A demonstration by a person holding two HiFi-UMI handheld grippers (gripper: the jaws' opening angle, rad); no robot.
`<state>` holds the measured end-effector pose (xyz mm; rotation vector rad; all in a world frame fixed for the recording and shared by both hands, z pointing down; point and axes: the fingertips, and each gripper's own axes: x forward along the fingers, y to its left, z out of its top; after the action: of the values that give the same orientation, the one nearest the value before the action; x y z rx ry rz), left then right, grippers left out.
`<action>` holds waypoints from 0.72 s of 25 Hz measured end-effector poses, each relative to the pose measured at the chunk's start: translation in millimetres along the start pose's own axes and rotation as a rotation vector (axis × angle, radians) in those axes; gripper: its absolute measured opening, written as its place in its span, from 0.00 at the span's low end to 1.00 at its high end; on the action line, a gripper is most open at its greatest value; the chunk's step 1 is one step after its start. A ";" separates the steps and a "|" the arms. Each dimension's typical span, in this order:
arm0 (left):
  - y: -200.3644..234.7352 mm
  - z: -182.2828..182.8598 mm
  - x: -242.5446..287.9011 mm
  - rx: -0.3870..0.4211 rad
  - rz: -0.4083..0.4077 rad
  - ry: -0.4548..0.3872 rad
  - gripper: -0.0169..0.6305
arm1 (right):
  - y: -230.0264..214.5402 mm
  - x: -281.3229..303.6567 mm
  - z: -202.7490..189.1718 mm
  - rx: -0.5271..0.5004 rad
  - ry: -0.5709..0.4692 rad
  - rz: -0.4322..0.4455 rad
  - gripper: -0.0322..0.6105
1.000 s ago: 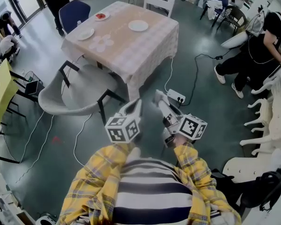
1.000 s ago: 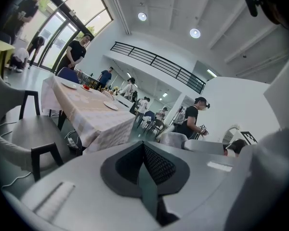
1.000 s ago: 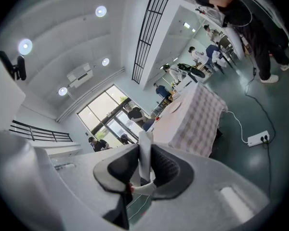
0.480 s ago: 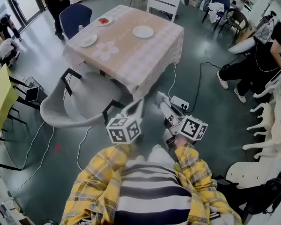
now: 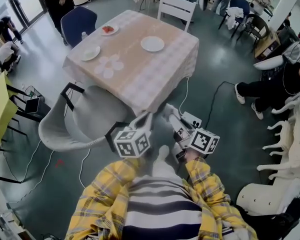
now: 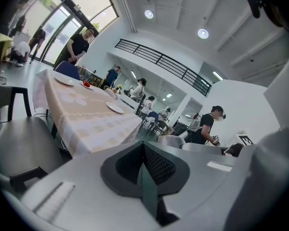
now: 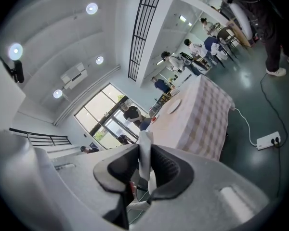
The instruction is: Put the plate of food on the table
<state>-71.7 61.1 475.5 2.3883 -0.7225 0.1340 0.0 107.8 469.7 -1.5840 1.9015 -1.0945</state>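
My right gripper is shut on a thin white rim, seen edge-on, apparently a plate; a red bit shows below the jaws. The head view hides this plate behind the gripper. My left gripper is shut with nothing in it. Both point at the table with its checked cloth, a short way ahead. On it lie a plate with red food at the far left and two bare white plates.
A grey shell chair stands at the table's near left corner. A white chair and a blue chair are on the far sides. A power strip and cable lie on the floor. People stand at the right.
The view has moved closer to the table, which now sits lower and more central. Both grippers keep their pose and grip.
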 end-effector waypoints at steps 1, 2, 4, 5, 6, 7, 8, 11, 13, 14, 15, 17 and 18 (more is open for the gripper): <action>0.6 2.8 7.4 -0.001 0.005 0.000 0.00 | -3.9 4.9 5.3 0.002 0.006 0.003 0.17; 1.3 6.4 15.3 -0.001 0.010 -0.003 0.00 | -7.8 10.3 11.5 0.002 0.011 0.006 0.17; 4.2 17.3 32.6 -0.005 0.022 -0.016 0.00 | -13.9 24.5 25.5 -0.003 0.022 0.017 0.17; 6.1 23.3 41.8 -0.007 0.028 -0.023 0.00 | -16.6 32.0 32.7 -0.006 0.029 0.025 0.17; 7.6 28.7 51.3 -0.009 0.034 -0.028 0.00 | -19.7 38.7 39.9 -0.008 0.037 0.031 0.17; 8.6 33.4 60.9 -0.010 0.039 -0.033 0.00 | -23.3 44.5 47.3 -0.011 0.044 0.037 0.17; 9.3 38.2 70.6 -0.008 0.045 -0.038 0.00 | -27.2 49.9 55.0 -0.014 0.051 0.042 0.17; 11.0 55.0 101.2 -0.001 0.063 -0.062 0.00 | -38.7 65.7 81.3 -0.033 0.067 0.060 0.17; 12.4 64.6 120.4 -0.004 0.075 -0.077 0.00 | -45.6 75.6 97.2 -0.043 0.078 0.075 0.17; 13.3 68.2 129.1 -0.005 0.081 -0.082 0.00 | -49.4 80.3 103.8 -0.048 0.085 0.081 0.17; 14.3 71.1 137.2 -0.006 0.087 -0.086 0.00 | -53.7 84.8 109.6 -0.052 0.090 0.082 0.17; 17.1 74.7 150.5 -0.008 0.099 -0.087 0.00 | -63.4 93.7 119.3 -0.053 0.096 0.077 0.17; 18.8 75.3 155.3 -0.009 0.105 -0.084 0.00 | -67.7 97.9 122.8 -0.047 0.099 0.075 0.17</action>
<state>43.4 -68.6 467.1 2.3596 -0.8869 0.0746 108.6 -24.2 465.2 -1.4957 2.0482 -1.1224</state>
